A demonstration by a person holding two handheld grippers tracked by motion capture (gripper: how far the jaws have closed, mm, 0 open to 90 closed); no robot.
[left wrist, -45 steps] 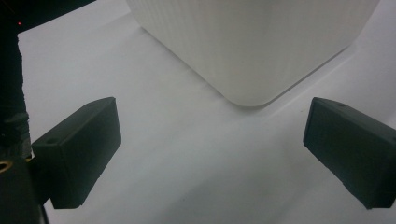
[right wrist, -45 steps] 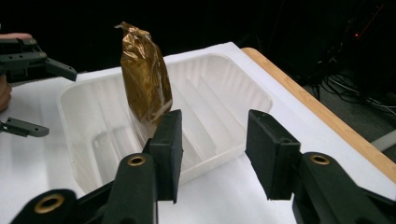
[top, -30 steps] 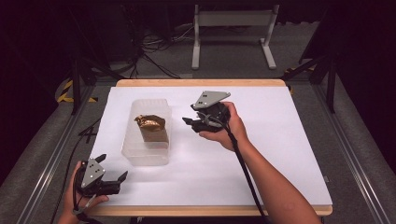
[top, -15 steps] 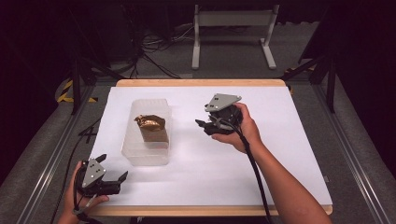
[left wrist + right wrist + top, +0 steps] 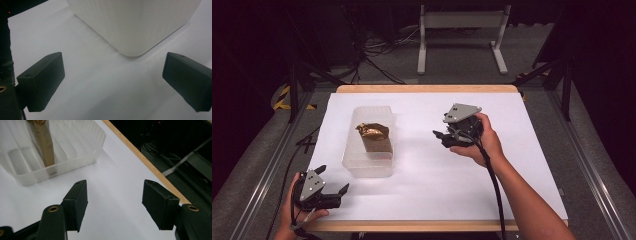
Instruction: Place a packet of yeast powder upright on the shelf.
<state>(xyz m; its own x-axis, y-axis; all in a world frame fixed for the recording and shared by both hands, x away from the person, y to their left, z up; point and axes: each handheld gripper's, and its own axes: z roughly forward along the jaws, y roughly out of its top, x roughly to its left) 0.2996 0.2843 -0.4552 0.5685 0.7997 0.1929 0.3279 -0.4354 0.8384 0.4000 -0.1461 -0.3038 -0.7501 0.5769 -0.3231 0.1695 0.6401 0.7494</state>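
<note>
Right tool [image 5: 443, 137] mid-counter, jaws just widened, empty, well apart from tub [image 5: 369, 170]; left tool [image 5: 334, 189] wide open, empty, at near-left corner.

Dark room, grey carpet floor [image 5: 607, 165]

High view overlooks the table [image 5: 427, 200]; gripper views skim it closely.

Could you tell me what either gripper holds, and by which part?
Nothing: the left gripper and right gripper both stand open over bare table.
</note>
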